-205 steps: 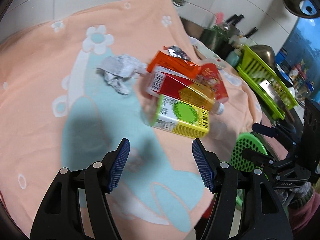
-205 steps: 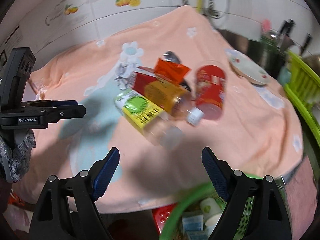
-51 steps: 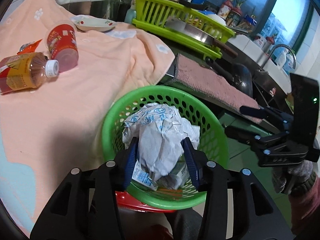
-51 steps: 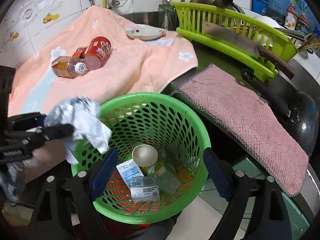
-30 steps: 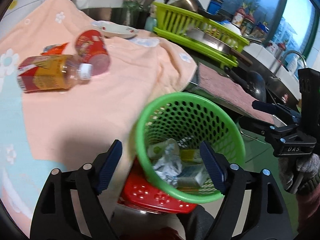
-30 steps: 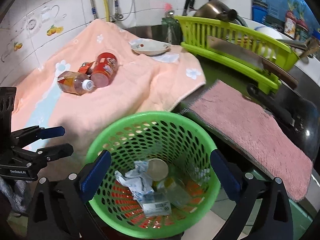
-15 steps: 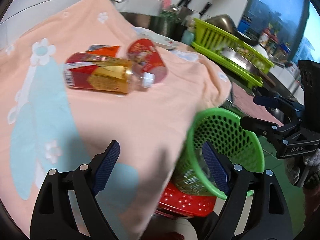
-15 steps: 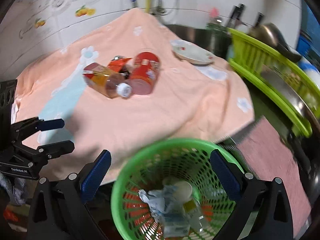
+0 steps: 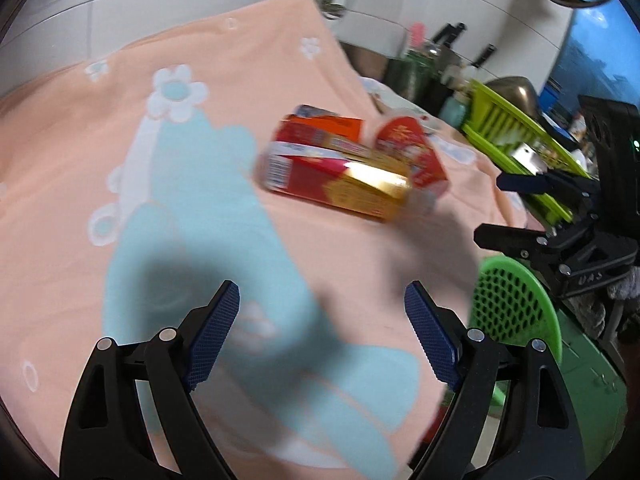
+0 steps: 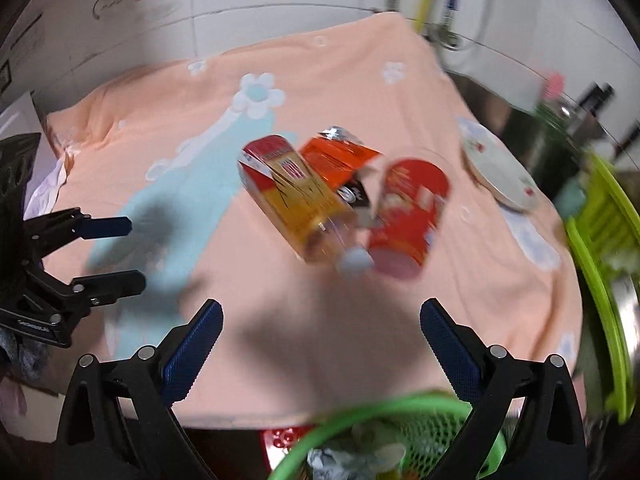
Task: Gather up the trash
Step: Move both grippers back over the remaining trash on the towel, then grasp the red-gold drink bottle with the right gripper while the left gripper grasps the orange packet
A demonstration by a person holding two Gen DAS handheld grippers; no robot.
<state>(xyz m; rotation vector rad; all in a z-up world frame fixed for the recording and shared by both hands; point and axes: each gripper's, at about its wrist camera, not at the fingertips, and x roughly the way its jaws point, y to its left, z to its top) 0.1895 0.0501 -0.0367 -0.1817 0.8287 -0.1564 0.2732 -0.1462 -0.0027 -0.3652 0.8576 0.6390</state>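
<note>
both tongs stand wide with nothing between the pads: the left gripper [image 9: 322,334] hangs over the pale-blue patch of the peach flowered towel [image 9: 80,152], the right gripper [image 10: 320,344] over the towel's near edge, just above the green perforated plastic basket [image 10: 400,420].

what remains to collect lies in one cluster mid-towel: a clear plastic bottle with a red-and-yellow label [image 10: 296,204] on its side, white cap toward the right gripper; a red printed cup-shaped container [image 10: 412,208] lying just beside it, apparently touching; and an orange foil wrapper [image 10: 336,156] tucked behind and partly under both.

the bottle looks nearly empty, so probably light, smooth, and inclined to roll or squash; a hold across the labelled middle, pads on opposite sides of the barrel, seems safest (the tapering neck would likely slip). the red container should be light and thin-walled too, best taken across its body. the wrapper is limp and crinkly; pinch a raised edge.

both views are smeared with motion, so label print and the exact contact between items cannot be read. the basket is cut off at the frame edge, its contents only crumpled scraps. whether the wrapper is empty is unclear.
</note>
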